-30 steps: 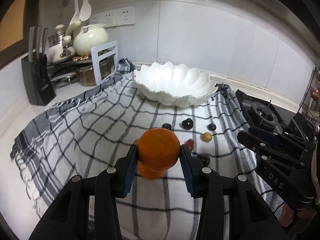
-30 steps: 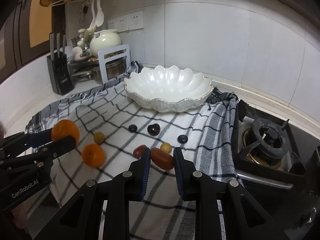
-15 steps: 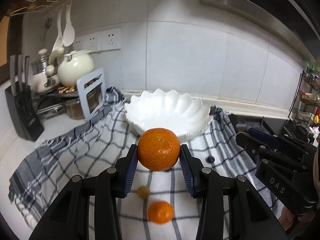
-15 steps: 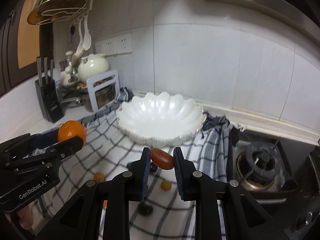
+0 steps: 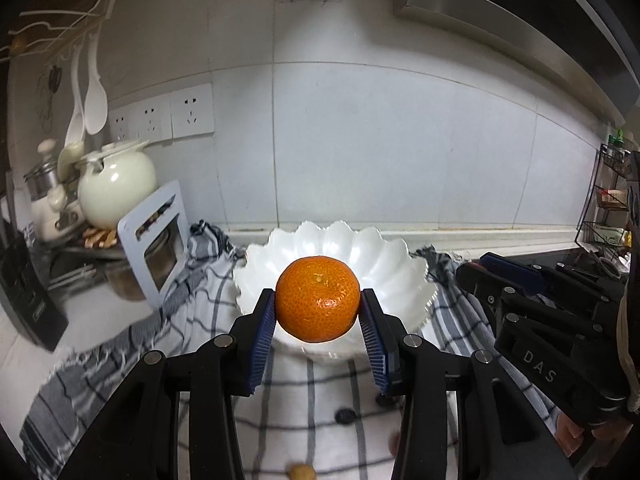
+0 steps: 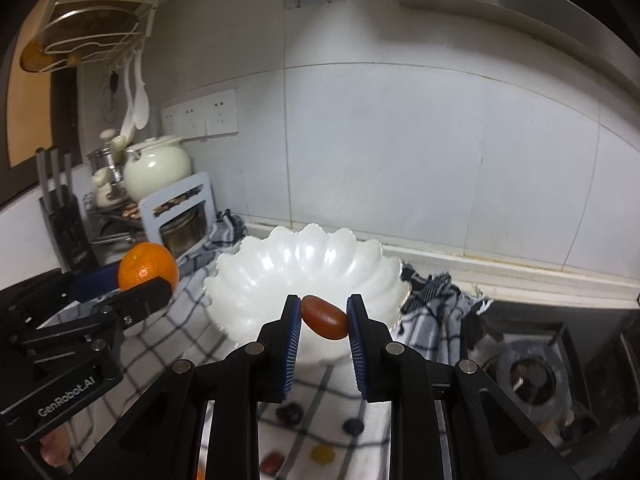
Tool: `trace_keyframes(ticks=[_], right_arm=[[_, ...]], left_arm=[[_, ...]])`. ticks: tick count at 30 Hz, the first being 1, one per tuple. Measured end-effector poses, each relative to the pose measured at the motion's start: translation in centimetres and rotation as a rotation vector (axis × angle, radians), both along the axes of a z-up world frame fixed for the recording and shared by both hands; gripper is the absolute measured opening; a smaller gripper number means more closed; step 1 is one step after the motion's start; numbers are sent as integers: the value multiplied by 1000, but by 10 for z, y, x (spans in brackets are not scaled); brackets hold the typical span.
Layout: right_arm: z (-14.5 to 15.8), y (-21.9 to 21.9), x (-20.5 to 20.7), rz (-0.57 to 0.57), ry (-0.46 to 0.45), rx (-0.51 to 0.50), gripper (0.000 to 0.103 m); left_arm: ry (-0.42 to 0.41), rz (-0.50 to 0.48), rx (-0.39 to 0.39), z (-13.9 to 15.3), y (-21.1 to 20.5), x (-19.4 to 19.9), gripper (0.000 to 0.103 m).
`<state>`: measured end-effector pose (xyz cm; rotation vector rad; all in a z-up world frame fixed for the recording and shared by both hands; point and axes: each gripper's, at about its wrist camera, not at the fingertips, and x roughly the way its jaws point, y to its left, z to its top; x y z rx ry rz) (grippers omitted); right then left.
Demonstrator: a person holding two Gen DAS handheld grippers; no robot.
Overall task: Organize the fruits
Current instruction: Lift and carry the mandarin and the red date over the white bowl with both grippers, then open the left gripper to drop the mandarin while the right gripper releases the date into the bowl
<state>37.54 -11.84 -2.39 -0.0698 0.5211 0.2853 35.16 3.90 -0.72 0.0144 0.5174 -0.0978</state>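
My left gripper (image 5: 318,312) is shut on an orange mandarin (image 5: 318,299) and holds it in the air in front of the white scalloped bowl (image 5: 404,264). My right gripper (image 6: 324,318) is shut on a small red oblong fruit (image 6: 325,317), also raised before the bowl (image 6: 280,268). The left gripper with its mandarin (image 6: 147,266) shows at the left of the right wrist view. The bowl looks empty. Small dark, red and yellow fruits (image 6: 322,454) lie on the checked cloth (image 5: 192,312) below.
A knife block (image 6: 66,224), a cream teapot (image 5: 116,188), pots and a blue-grey rack (image 5: 154,240) stand at the left. A gas burner (image 6: 524,376) is at the right. A wire spice shelf (image 5: 608,208) is at the far right. The tiled wall is behind the bowl.
Both grippers have lifted their fruits off the cloth and moved up toward the bowl. The second mandarin on the cloth has dropped out of the left wrist view.
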Motion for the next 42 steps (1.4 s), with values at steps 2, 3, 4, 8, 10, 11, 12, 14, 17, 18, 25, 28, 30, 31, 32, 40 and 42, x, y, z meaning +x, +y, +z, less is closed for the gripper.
trace_keyframes(ticks=[2,3,4,8,10,11,12,14,17,18,25,28,30,31,32,40,42], right_arm=[[1,3,14,-5,6,-4,25],[1,3,19,-2,9,-4,25],[1,5,28,-3,13,-10,25],[-1,11,54,-7,24,-33,25],[-3,14,68,-7,35,-42,25],[-4,15,75,-8,38,-48,25],[-5,17,81,-7,43,-55,25],[-9,21,96,-7,56,-69,25],[-15,26,116,-3,81,-88,25],[-18,27,122,1,94,-90,25],[-39,35,161,20,175,-108,25],[-48,35,174,25,211,-106,25],[-55,35,184,24,235,-110,25],[-59,36,188,23,244,-114,25],[-62,36,192,22,255,-117,25],[-84,35,214,15,340,-123,25],[-89,34,218,14,358,-123,25]], left_arm=[[-3,-3,7,2,1,11,42],[-4,-4,13,3,0,17,42],[-4,-6,17,3,1,22,42],[2,-8,34,5,2,50,42],[15,-7,38,4,3,64,42],[20,-8,38,4,4,70,42],[27,-8,39,3,5,77,42],[51,-7,34,1,7,91,42],[97,-8,22,-6,9,114,42],[105,-7,24,-8,10,120,42],[205,-7,21,-32,11,165,42],[244,-7,14,-42,12,181,42],[275,-5,9,-50,13,193,42],[288,-3,15,-54,12,198,42],[299,-1,17,-57,13,201,42],[386,-5,29,-80,9,224,42],[409,-2,39,-86,8,229,42]])
